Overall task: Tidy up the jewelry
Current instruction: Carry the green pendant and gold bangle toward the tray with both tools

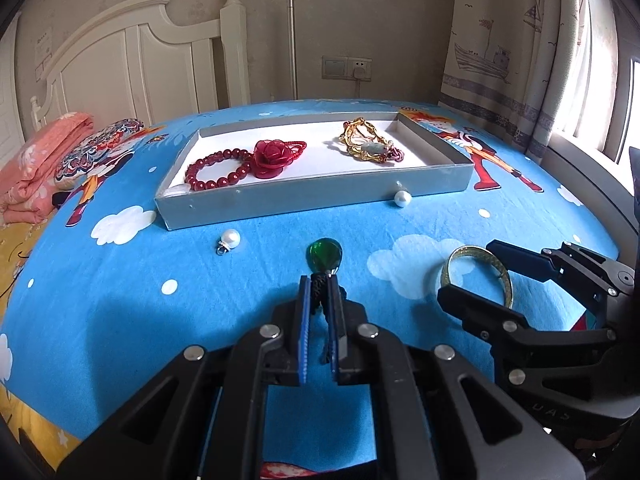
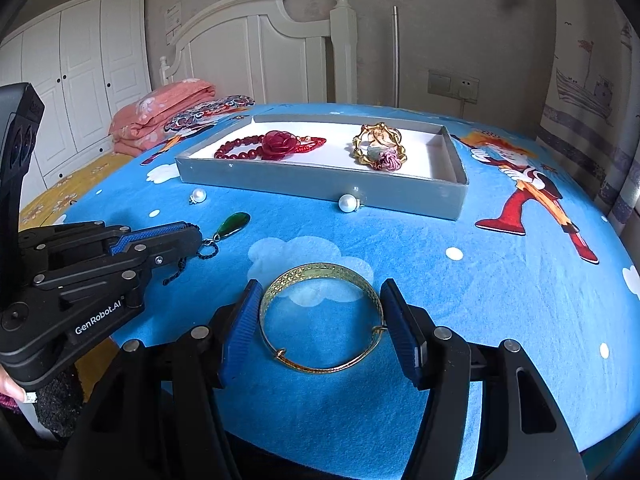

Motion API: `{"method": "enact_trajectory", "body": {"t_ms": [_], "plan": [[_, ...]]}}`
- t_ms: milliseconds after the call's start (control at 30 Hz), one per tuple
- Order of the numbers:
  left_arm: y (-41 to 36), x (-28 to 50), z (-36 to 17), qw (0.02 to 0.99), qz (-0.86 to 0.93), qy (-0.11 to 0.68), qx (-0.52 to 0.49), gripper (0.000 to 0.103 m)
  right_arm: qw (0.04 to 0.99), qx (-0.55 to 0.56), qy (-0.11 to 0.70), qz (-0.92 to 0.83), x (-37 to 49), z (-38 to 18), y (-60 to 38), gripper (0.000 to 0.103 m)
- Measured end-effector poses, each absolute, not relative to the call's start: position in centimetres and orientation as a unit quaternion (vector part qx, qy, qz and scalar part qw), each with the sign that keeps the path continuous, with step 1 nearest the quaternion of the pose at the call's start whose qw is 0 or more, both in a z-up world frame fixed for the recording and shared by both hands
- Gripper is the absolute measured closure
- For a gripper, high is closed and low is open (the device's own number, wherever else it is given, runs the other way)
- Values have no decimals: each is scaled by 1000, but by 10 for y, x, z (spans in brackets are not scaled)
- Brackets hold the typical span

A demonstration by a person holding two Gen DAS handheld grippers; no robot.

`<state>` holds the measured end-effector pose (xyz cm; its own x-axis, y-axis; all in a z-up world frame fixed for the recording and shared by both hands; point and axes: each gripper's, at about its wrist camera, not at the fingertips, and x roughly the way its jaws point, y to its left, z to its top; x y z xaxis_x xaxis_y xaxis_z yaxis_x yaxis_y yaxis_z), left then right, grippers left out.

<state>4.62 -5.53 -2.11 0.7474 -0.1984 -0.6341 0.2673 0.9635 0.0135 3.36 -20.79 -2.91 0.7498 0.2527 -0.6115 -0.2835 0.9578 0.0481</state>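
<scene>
My left gripper (image 1: 319, 280) is shut on the dark cord of a green pendant (image 1: 325, 255), which rests on the blue sheet; it also shows in the right wrist view (image 2: 232, 225). My right gripper (image 2: 318, 300) is open, its pads on either side of a gold bangle (image 2: 320, 320) lying flat on the sheet; the right pad touches it. The bangle also shows in the left wrist view (image 1: 476, 274). A grey tray (image 1: 280, 200) holds a red bead bracelet (image 1: 218, 170), a red rose piece (image 1: 272, 158) and a gold bracelet (image 1: 366, 142).
Two loose pearls lie on the sheet in front of the tray, one to the left (image 1: 230, 238) and one against the tray's front wall (image 1: 401, 199). Folded pink bedding (image 1: 36, 160) is at the far left. A white headboard (image 1: 140, 60) stands behind.
</scene>
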Motion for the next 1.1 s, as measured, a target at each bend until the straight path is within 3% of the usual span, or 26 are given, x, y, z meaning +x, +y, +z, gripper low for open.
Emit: {"method": "enact_trajectory", "body": {"t_ms": [600, 1100], "plan": [[-26, 31, -17, 941, -105, 321, 14, 95, 934, -84, 319, 138, 23, -19, -170, 45], [-23, 21, -6, 950, -91, 297, 16, 95, 941, -67, 310, 114, 22, -8, -172, 45]]}}
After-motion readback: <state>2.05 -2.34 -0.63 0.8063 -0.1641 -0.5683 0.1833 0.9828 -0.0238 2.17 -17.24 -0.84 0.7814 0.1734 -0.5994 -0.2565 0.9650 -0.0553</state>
